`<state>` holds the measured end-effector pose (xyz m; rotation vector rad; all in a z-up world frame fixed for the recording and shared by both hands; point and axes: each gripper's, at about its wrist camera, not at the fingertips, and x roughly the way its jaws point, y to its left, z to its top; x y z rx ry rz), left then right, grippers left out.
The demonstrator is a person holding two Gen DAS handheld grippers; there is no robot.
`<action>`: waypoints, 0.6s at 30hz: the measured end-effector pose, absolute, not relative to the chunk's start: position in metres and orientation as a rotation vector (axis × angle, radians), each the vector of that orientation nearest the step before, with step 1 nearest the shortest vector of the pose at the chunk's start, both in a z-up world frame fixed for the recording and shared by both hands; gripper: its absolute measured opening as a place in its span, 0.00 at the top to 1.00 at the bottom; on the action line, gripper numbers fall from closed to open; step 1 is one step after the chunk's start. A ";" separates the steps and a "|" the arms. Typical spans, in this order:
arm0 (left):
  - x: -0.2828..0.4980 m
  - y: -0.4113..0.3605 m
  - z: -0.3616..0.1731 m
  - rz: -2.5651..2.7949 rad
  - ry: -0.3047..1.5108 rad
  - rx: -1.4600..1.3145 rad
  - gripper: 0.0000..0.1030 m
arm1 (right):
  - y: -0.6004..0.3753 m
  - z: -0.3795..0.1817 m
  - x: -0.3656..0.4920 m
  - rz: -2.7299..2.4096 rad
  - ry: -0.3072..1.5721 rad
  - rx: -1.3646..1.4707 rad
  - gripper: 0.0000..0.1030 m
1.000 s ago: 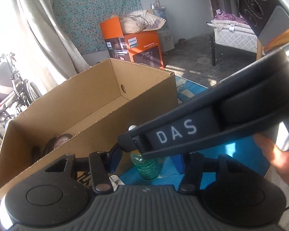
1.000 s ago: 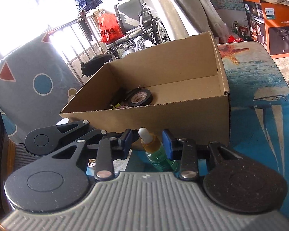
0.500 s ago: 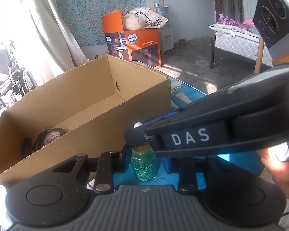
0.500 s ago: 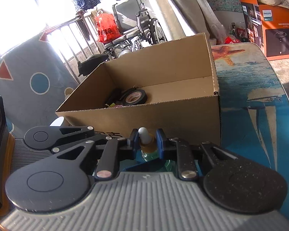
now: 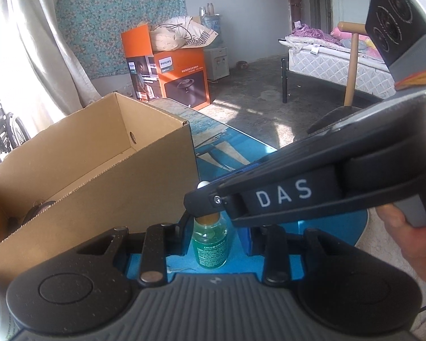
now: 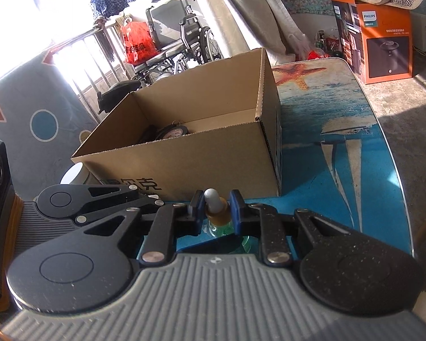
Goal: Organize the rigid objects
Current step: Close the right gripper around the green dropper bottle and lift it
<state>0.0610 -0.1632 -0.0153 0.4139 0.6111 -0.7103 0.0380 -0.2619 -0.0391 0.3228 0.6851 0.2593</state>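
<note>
A small green dropper bottle (image 5: 210, 244) with a white bulb and amber collar stands on the blue table, just in front of the open cardboard box (image 5: 99, 153). My right gripper (image 6: 215, 210) is shut on the bottle's neck (image 6: 216, 213); it also shows in the left wrist view (image 5: 203, 201), reaching over the bottle. My left gripper (image 5: 214, 241) is open, its blue fingers either side of the bottle body, not touching it. The box (image 6: 201, 130) holds a tape roll (image 6: 171, 132) and other dark items.
The table (image 6: 355, 147) has an ocean print and a curved edge at the right. A white object (image 6: 75, 173) sits left of the box. An orange Philips carton (image 5: 170, 74), a wheelchair (image 6: 179, 48) and a bed (image 5: 335, 62) stand beyond.
My right gripper closed from open around the bottle onto its neck. My left gripper swung so that the bottle now stands between its open fingers.
</note>
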 end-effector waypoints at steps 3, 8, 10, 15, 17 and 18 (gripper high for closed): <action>0.059 -0.166 -0.021 -0.711 0.611 0.450 0.55 | -0.261 -0.040 0.036 0.273 0.686 0.317 0.80; 0.057 -0.172 -0.034 -0.694 0.592 0.511 0.53 | -0.255 -0.038 0.040 0.283 0.693 0.287 0.79; 0.058 -0.173 -0.040 -0.691 0.599 0.517 0.53 | -0.254 -0.038 0.043 0.281 0.704 0.284 0.78; 0.070 -0.174 -0.049 -0.693 0.641 0.490 0.53 | -0.255 -0.042 0.049 0.284 0.727 0.282 0.75; 0.075 -0.175 -0.051 -0.693 0.643 0.481 0.54 | -0.255 -0.044 0.051 0.285 0.732 0.283 0.75; 0.077 -0.175 -0.052 -0.696 0.644 0.477 0.57 | -0.256 -0.045 0.052 0.282 0.733 0.285 0.74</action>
